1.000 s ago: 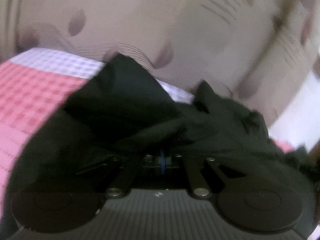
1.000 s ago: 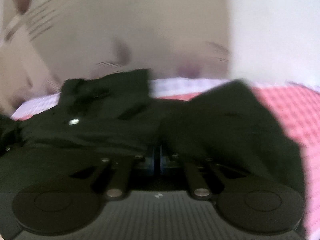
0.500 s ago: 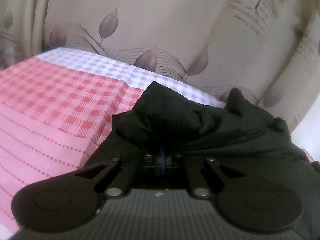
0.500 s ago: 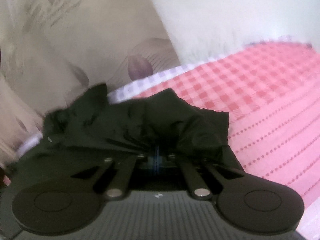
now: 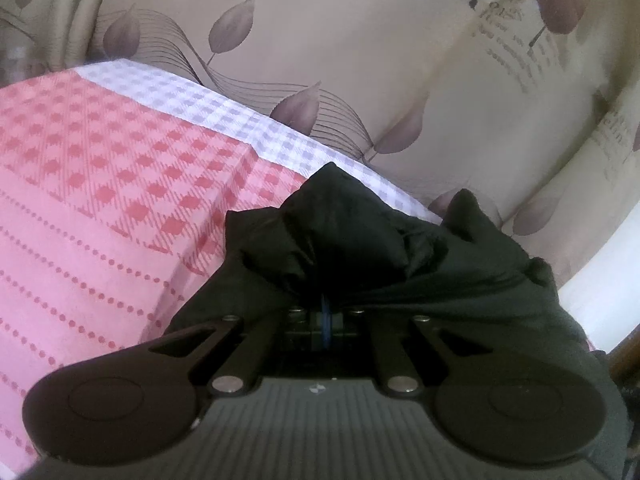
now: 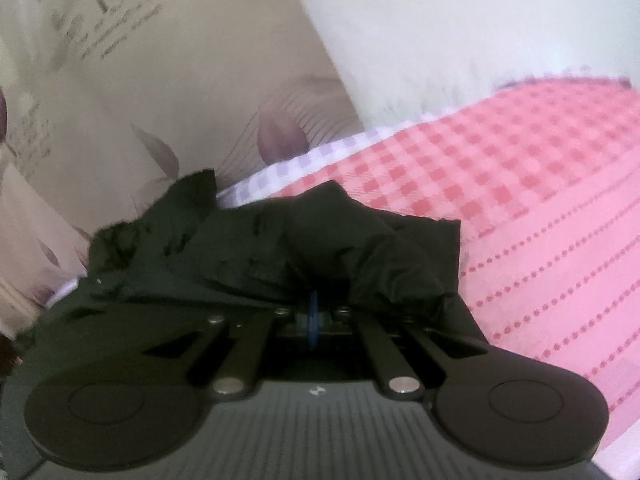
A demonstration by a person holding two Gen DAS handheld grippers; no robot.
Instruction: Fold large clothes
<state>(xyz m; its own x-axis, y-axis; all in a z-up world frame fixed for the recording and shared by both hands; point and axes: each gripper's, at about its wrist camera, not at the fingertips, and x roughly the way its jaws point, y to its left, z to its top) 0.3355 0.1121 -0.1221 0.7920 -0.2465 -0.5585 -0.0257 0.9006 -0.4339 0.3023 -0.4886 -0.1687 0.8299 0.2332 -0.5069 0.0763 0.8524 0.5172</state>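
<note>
A black garment (image 5: 360, 248) is seen bunched at the centre of both wrist views, lying on a bed covered by a pink checked sheet (image 5: 100, 208); the left gripper (image 5: 326, 312) is pressed together and pinching a gathered edge of the cloth; the right gripper (image 6: 313, 312) is likewise closed on a bunched edge of the same garment; a leaf-printed curtain (image 5: 360, 60) fills the upper part of each frame. The fold is judged to be under way; no flat, finished fold is visible, so laying down and smoothing appear to be left. No containers are seen in either view.
</note>
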